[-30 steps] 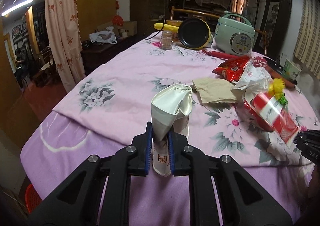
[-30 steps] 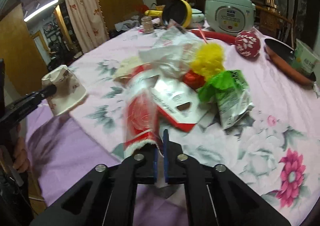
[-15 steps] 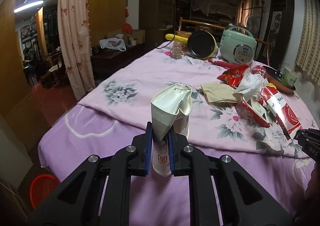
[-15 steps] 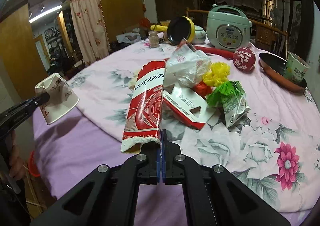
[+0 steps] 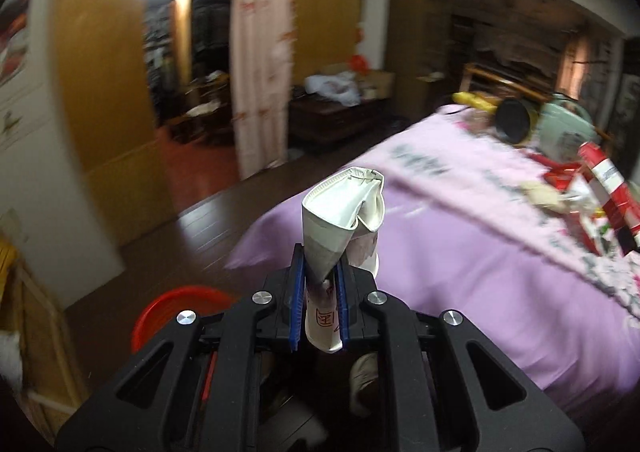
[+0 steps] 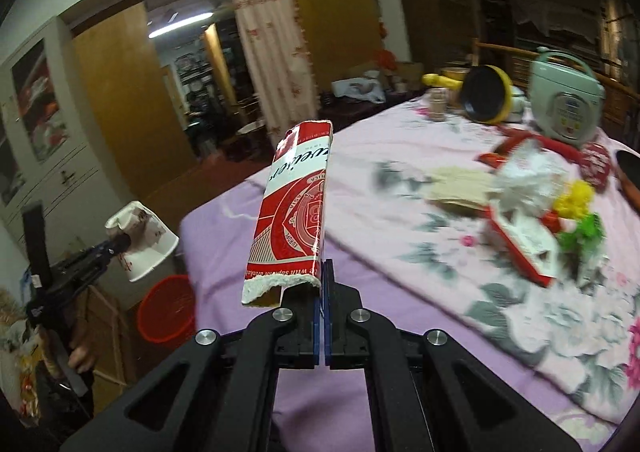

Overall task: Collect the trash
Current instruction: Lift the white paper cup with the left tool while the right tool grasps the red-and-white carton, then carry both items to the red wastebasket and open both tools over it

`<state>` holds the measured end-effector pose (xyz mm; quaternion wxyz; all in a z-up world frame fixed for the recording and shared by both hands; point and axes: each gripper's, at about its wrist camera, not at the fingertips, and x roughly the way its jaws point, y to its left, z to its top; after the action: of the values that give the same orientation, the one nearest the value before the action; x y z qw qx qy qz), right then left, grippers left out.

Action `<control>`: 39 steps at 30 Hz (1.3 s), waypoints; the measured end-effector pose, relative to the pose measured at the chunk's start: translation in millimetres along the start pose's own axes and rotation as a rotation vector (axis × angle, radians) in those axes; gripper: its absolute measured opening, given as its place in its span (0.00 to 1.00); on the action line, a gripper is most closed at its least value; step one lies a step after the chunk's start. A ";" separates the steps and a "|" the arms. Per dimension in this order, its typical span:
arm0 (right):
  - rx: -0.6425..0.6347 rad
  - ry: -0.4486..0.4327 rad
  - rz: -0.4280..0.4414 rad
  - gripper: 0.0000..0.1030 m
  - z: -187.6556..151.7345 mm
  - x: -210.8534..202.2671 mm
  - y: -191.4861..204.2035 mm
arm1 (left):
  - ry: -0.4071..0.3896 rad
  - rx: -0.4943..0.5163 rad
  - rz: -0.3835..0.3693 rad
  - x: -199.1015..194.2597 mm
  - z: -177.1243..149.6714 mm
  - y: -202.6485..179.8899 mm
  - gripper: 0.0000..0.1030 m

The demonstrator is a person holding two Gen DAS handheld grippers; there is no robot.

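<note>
Two pieces of trash are in your grip at once. Your left gripper [image 5: 319, 294] is clamped on the crushed white paper cup [image 5: 342, 228], which stands up between its blue pads. Your right gripper [image 6: 322, 306] has its jaws pressed tight on the edge of the flattened red-and-white cardboard carton [image 6: 294, 218], which rises off to one side of the pads.

The red plastic basket [image 6: 166, 308] sits on the dark floor beside the corner of the table with the pink floral cloth [image 6: 400, 180], below the cup. It looks like the place for both.

Bring the cup over the basket's mouth first, low enough that it cannot bounce out, then let go. The carton is held by a thin edge and may swing, so carry it steadily, tip its long end into the basket, and only then release.
</note>
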<state>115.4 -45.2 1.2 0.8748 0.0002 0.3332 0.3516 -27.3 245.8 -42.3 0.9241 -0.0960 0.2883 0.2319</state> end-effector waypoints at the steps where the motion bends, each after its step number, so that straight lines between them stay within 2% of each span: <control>1: -0.016 0.013 0.024 0.02 1.5 7.7 13.0 | 0.023 -0.025 0.024 3.3 -7.8 18.2 0.15; 8: -0.115 0.121 0.141 0.02 5.5 64.3 92.5 | 0.156 -0.184 0.112 38.6 -54.0 107.3 0.15; 12: -0.166 0.191 0.200 0.02 4.9 96.7 138.0 | 0.224 -0.250 0.146 63.8 -75.1 142.4 0.17; 14: -0.191 0.227 0.224 0.02 4.2 116.4 156.5 | 0.283 -0.282 0.171 79.4 -87.6 158.7 0.29; 16: -0.219 0.262 0.244 0.02 1.3 135.4 177.6 | 0.310 -0.310 0.191 87.3 -96.2 170.3 0.56; 21: -0.261 0.369 0.293 0.02 -12.8 178.5 220.3 | 0.318 -0.351 0.244 86.2 -105.8 194.4 0.71; 26: -0.301 0.500 0.365 0.02 -32.0 227.3 270.5 | 0.288 -0.354 0.365 67.6 -102.4 210.6 0.81; 29: -0.344 0.589 0.404 0.11 -45.4 267.3 312.5 | 0.273 -0.356 0.448 47.9 -103.0 218.9 0.86; 30: -0.354 0.614 0.405 0.36 -50.1 279.2 322.3 | 0.271 -0.356 0.465 44.7 -102.8 220.3 0.88; 31: -0.354 0.632 0.395 0.58 -53.6 288.6 328.2 | 0.267 -0.358 0.476 39.4 -102.7 221.3 0.89; 33: -0.329 0.638 0.385 0.58 -59.6 295.0 335.4 | 0.260 -0.364 0.477 32.2 -102.5 219.0 0.91; 35: -0.330 0.630 0.422 0.56 -62.7 279.0 335.3 | 0.254 -0.361 0.476 28.8 -101.2 215.8 0.92; 39: -0.379 0.514 0.358 0.57 -50.6 244.3 321.2 | 0.233 -0.319 0.468 29.2 -90.3 200.4 0.92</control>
<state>17.9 335.1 -105.1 0.6717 -0.1919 0.4659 0.5431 -147.1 403.8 -141.5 0.7796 -0.1968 0.3664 0.4683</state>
